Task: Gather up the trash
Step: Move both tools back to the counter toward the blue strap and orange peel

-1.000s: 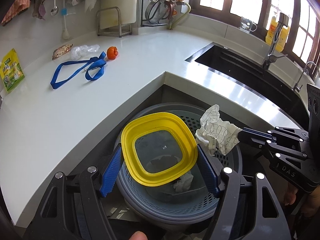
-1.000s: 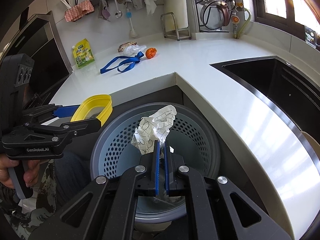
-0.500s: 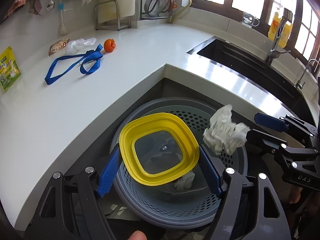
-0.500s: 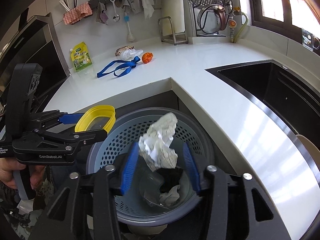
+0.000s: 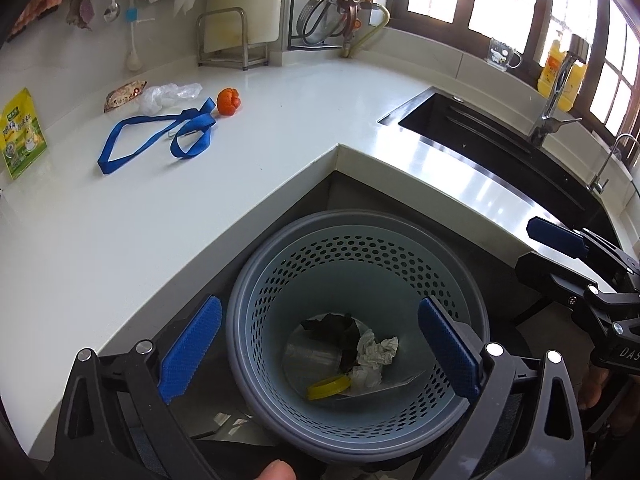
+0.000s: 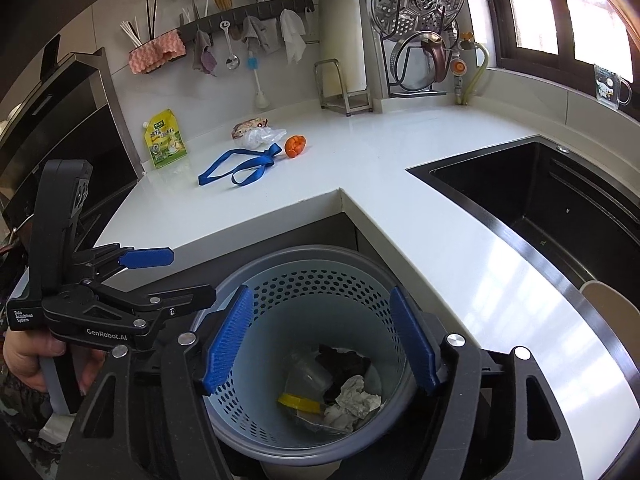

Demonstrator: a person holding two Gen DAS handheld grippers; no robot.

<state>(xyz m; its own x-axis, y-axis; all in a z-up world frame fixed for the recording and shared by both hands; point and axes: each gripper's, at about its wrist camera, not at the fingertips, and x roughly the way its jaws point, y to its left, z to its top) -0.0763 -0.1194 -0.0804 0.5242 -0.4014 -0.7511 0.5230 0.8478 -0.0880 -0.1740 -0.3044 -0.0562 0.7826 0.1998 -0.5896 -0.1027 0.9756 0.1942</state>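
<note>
A grey perforated trash basket stands below the counter corner. Inside lie crumpled white paper, a yellow-rimmed clear lid and dark scraps. My left gripper is open and empty above the basket. My right gripper is open and empty above it too. On the counter lie a blue strap, an orange ball, a clear plastic bag and a snack wrapper.
A green-yellow pouch leans against the wall at the left. A black sink with a tap lies to the right. Racks and hanging utensils line the back wall.
My left gripper opened and the yellow-rimmed lid fell into the basket. The crumpled paper released by my right gripper also dropped in. Both grippers now hang open over the basket.
</note>
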